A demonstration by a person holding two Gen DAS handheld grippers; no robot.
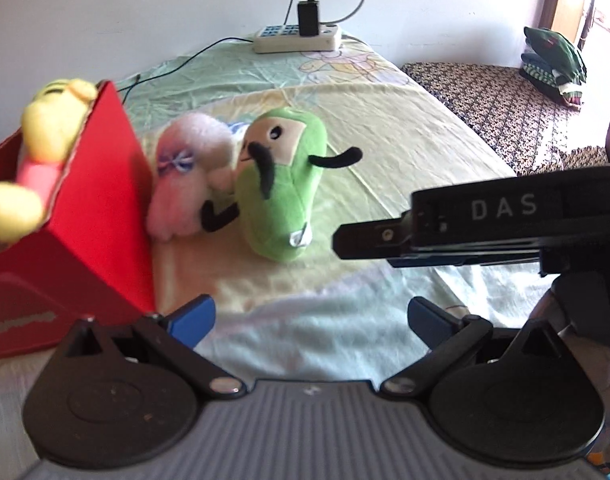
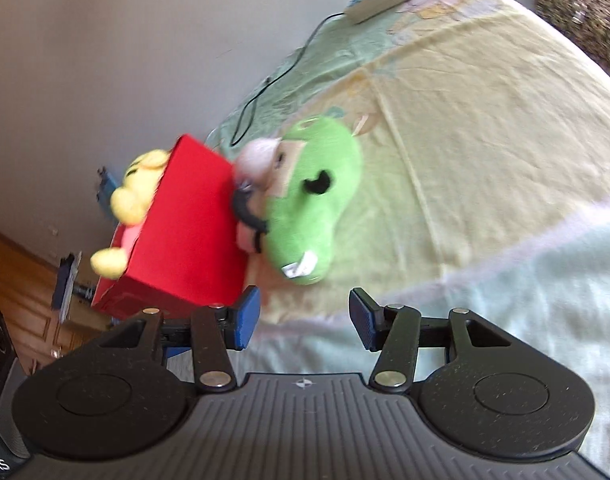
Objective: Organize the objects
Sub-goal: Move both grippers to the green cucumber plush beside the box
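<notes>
While both tools sit low over the bed sheet (image 1: pixel 405 128), neither one holds anything. Left gripper (image 1: pixel 311 320): blue pads spread wide, only sheet between them. Right gripper (image 2: pixel 304 320): blue pads also parted, a bit narrower, nothing in the gap. From the left wrist view the right gripper comes in from the right edge as a black bar marked "DAS", its tip near the green plush toy (image 1: pixel 283 184) but not touching it.

Red box (image 1: pixel 71 232) stands on the sheet at left, open at the top. Yellow plush toy (image 1: pixel 51 128) is in the box, its head and limbs sticking up over the rim; a pink part of it shows below the head. Pink plush toy (image 1: pixel 189 176) lies on the sheet pressed against the box's right wall. Green plush toy lies just right of the pink one, touching it, with a moustached face patch and black arms; a white tag shows at its near end.

Right wrist view is tilted: same box, yellow toy (image 2: pixel 139 188) over the rim, pink toy (image 2: pixel 257 160) wedged between box (image 2: pixel 189 232) and green toy (image 2: pixel 317 196), all just ahead of the left pad.

Far end of the sheet: white power strip (image 1: pixel 297 38) with a black charger (image 1: pixel 308 16) plugged in, cables running off it. Folded clothes (image 1: pixel 553 64) on a patterned surface at far right.
</notes>
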